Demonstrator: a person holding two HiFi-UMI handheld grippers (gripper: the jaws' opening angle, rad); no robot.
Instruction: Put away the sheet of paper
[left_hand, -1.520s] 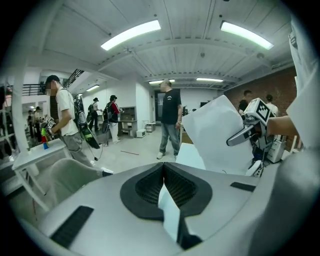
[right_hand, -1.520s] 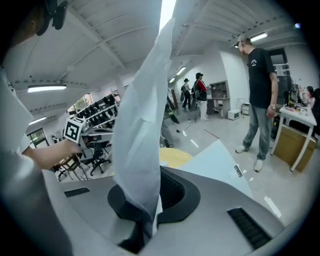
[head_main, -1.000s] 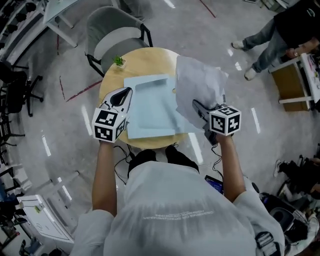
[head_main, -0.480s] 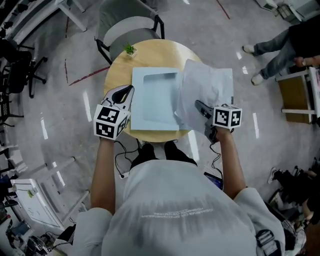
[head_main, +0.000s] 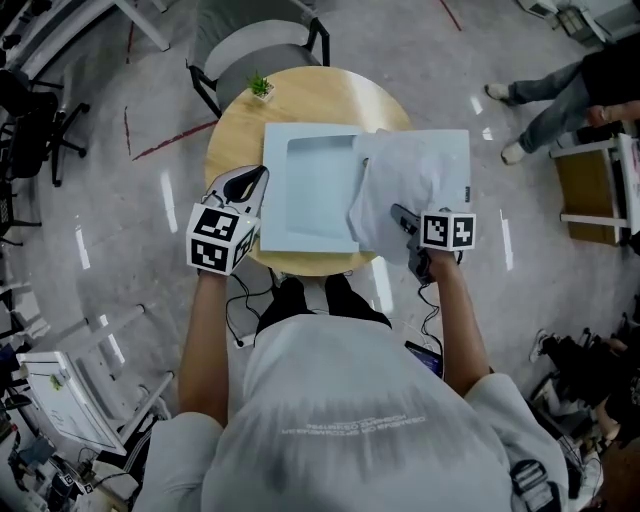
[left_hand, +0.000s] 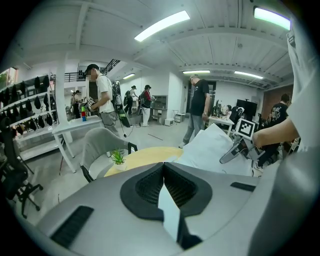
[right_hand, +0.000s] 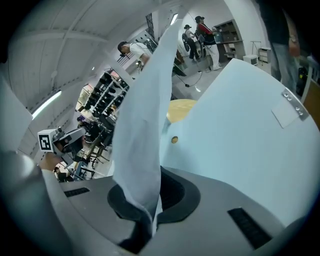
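Right gripper (head_main: 398, 214) first: you've got it clamped tight on the sheet of paper (right_hand: 142, 125), pinched at its near edge. The sheet rears up out of the jaws and bows away toward 12 o'clock. Over at your 9 o'clock, the left gripper (head_main: 252, 183) has its jaws drawn almost together, with only a thin pale sliver in the gap, and what that sliver is can't be made out. Its tip sits right at the left edge of the pale blue folder (head_main: 300, 205), which lies flat on the round wooden counter (head_main: 235, 140). So your sheet hangs over the folder's right side, at its 3 o'clock, lifted and not tucked in. Further out, at 11 o'clock on the counter's far rim, there's a small potted plant (head_main: 262, 87). Beyond it, at 12 o'clock, a grey chair (head_main: 250, 40) stands close to the counter. Way out at 2 o'clock, a person's legs (head_main: 555, 118) are on the floor.
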